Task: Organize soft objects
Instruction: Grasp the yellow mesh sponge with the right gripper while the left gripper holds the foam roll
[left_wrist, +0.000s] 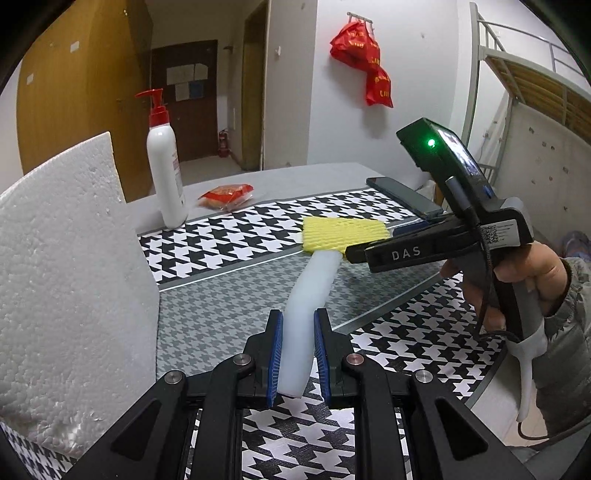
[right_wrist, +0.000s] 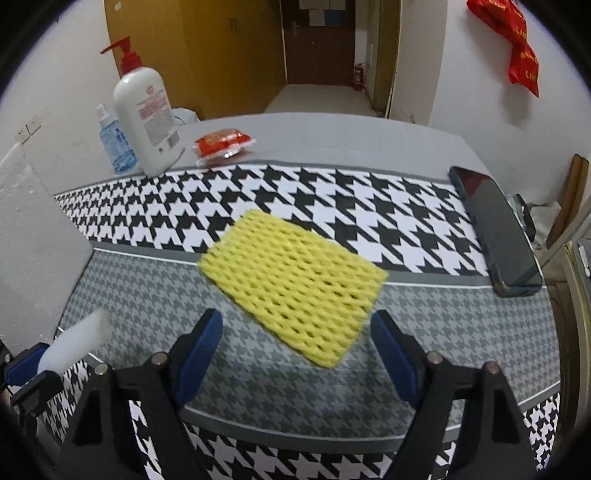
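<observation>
My left gripper is shut on a white foam tube and holds it above the houndstooth cloth; the tube also shows at the lower left of the right wrist view. A yellow foam net lies flat on the cloth in the middle; in the left wrist view it sits beyond the tube's far end. My right gripper is open and empty, its blue pads either side of the net's near edge, just above it. It shows from the side in the left wrist view.
A white styrofoam block stands at the left. A white pump bottle, a small blue bottle and a red packet stand at the back. A dark phone lies at the right edge of the table.
</observation>
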